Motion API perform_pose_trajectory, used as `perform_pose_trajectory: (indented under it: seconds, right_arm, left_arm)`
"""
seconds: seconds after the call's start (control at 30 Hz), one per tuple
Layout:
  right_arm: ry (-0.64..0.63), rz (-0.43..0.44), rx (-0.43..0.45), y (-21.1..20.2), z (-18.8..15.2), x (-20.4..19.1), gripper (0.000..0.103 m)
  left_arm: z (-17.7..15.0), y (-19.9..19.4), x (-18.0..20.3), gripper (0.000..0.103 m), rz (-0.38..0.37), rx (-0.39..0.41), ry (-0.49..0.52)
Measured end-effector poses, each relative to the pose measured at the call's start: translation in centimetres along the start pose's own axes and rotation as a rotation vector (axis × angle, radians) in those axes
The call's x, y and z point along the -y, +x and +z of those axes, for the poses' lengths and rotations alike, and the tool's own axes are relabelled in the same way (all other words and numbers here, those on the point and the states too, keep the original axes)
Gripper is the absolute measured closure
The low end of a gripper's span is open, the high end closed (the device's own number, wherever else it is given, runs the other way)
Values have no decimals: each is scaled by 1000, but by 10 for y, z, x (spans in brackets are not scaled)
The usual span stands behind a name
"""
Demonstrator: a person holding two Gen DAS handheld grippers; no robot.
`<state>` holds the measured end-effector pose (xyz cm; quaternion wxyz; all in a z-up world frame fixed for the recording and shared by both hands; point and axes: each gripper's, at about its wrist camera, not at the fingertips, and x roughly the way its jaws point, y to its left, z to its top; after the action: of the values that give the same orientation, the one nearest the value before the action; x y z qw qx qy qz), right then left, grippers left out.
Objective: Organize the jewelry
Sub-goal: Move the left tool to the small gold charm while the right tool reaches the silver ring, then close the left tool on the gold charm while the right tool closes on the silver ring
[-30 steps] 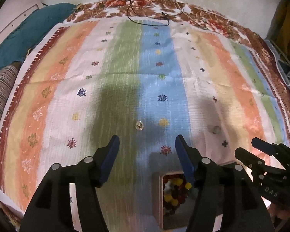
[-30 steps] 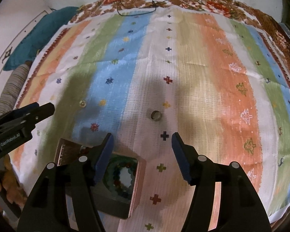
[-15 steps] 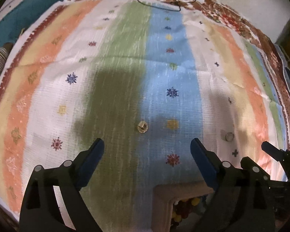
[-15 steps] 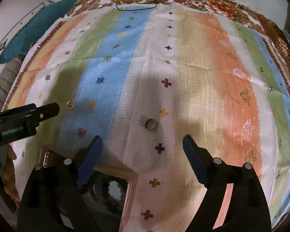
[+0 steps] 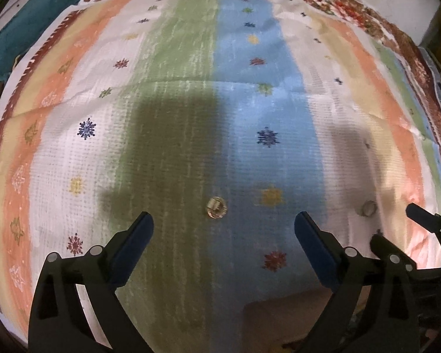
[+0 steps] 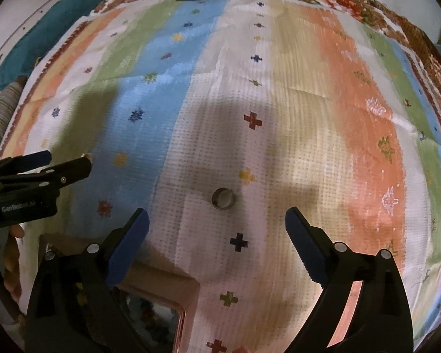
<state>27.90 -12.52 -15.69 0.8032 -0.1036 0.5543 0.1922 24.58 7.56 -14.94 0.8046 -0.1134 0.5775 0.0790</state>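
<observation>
Jewelry lies scattered on the striped woven cloth (image 5: 191, 94) spread under me, a coarse, grid-textured sheet in bands of green, blue, white, cream and orange, sewn with small stars and crosses and edged in a brown floral border. A teal cushion (image 5: 23, 29) sits off its far left corner. Near me, low between my two tools, stands the square wooden box (image 6: 161, 276), its rim flat and pale; beads show blurred inside it. My left gripper (image 5: 223, 231) is spread wide, blue pads (image 5: 132, 244) holding nothing, and the small gold ring (image 5: 217, 207), round with a raised setting, lies on the cloth just ahead of the gap, where green meets blue. My right gripper (image 6: 216, 229) is likewise wide apart and bare, with the plain silver band (image 6: 223, 198), smooth and broad, lying flat on the white stripe just ahead of its tips.
</observation>
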Motion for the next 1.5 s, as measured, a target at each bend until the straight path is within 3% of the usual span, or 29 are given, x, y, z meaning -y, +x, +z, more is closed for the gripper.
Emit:
perform_pose_trajectory:
  seconds: [0.3,0.63,0.7,0.73,0.9,1.07,1.2,1.27,1.37,1.5]
  right_arm:
    - [4,-7,-27,15,8,1,9]
    - [-39,27,-53,29,13,-5,9]
    - [-45,30,-62,31,14,-7,19]
    - [-47,18,-68,33,15,-7,30]
    - [-52,2,-69,36,14,-6,38]
    - [-41,-25,-64,35,15,0,57]
    - [-35,-37,-63,35,15,4,67]
    - [-34,-38,-50,34,16,4,77]
    - [-41,-36,-45,33,16,4,83]
    - [-51,-41,-43,33,16,3,83]
  left_arm:
    - [5,15,-2,11,-17,-22,15]
    - [6,28,10,29,7,-35,83]
    - [8,30,9,37,11,-33,84]
    - [9,29,8,43,13,-30,81]
    - [9,29,8,56,15,-30,78]
    - [10,29,12,68,27,-44,84]
    - [10,29,10,75,35,-51,77]
    - [11,29,7,79,41,-52,68]
    - [9,28,4,85,46,-53,43]
    - [8,26,2,86,46,-54,39]
